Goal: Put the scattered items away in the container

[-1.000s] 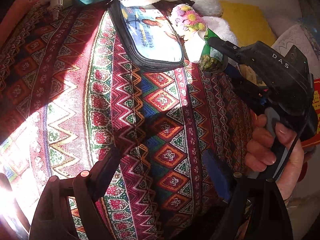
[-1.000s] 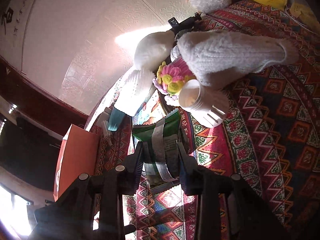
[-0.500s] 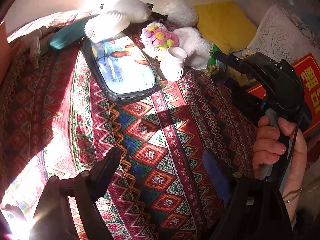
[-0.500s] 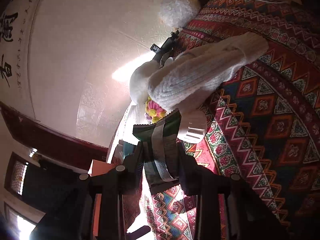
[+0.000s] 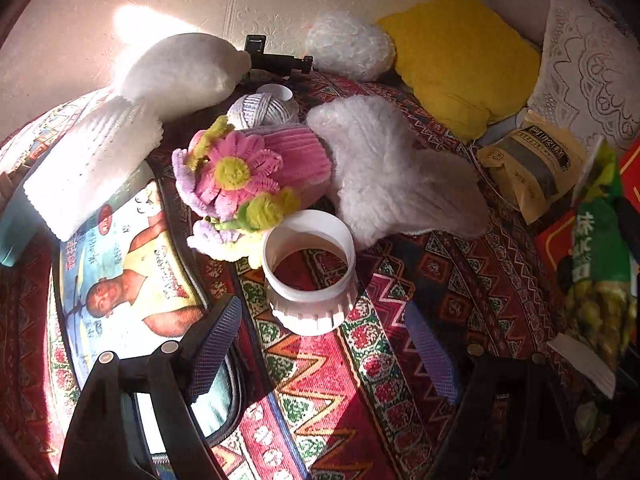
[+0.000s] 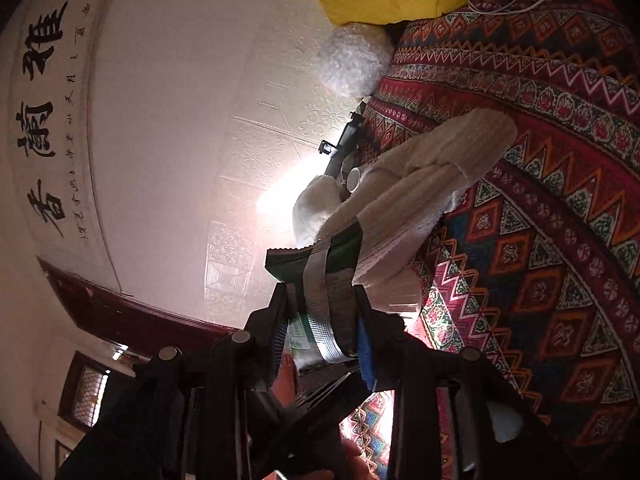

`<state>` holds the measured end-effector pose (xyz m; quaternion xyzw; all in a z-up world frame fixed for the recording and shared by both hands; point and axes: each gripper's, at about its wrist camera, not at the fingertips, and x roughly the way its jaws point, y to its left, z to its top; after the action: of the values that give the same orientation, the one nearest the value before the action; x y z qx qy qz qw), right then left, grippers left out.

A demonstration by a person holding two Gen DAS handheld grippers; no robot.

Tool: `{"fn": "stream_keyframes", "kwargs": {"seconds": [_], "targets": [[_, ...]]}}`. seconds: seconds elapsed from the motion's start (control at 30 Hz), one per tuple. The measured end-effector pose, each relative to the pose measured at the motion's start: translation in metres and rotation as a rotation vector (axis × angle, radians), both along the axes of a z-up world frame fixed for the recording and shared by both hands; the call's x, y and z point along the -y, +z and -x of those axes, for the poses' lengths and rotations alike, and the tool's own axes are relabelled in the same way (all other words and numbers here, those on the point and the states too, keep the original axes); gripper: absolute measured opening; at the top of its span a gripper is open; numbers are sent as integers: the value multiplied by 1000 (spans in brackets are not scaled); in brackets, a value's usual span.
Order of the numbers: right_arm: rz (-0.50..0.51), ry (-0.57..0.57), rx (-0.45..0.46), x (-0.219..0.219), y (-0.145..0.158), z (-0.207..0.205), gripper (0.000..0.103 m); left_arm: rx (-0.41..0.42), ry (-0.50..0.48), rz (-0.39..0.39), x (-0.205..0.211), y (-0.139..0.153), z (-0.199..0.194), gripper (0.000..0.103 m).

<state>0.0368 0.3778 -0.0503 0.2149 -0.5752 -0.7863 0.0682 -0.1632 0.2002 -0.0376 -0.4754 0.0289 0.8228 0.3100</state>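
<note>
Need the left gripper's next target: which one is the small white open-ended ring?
Start at the patterned red cloth, then find the pink and yellow fuzzy flower. The white plastic ring stands just beside it; alone among the soft, fluffy neighbours, it is rigid and hollow, with cloth showing through.

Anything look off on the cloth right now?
The white plastic collar by the pipe-cleaner flowers is just an open ring: the patterned cloth shows straight through it. Nothing looks spilled or broken.

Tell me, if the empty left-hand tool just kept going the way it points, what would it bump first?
Most likely the white plastic ring, straight ahead of the open left gripper on the patterned cloth. Depth is hard to judge.
</note>
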Motion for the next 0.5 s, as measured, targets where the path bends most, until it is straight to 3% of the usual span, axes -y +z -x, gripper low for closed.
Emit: {"fn": "stream_keyframes", "kwargs": {"seconds": [0.03, 0.07, 0.1, 0.3, 0.5], "targets": [[-4, 6, -5, 0, 1, 2, 29, -4, 13, -14, -2, -2, 4, 82], [-12, 12, -10, 0, 3, 4, 28, -13, 25, -28, -2, -2, 6, 74], [-24, 16, -15, 1, 6, 6, 29, -11, 35, -24, -3, -3, 7, 51], [-27, 18, -21, 3, 6, 7, 28, -3, 64, -60, 17, 5, -16, 50], [-22, 3, -38, 0, 8, 0, 29, -32, 85, -162, 61, 43, -62, 50]]}}
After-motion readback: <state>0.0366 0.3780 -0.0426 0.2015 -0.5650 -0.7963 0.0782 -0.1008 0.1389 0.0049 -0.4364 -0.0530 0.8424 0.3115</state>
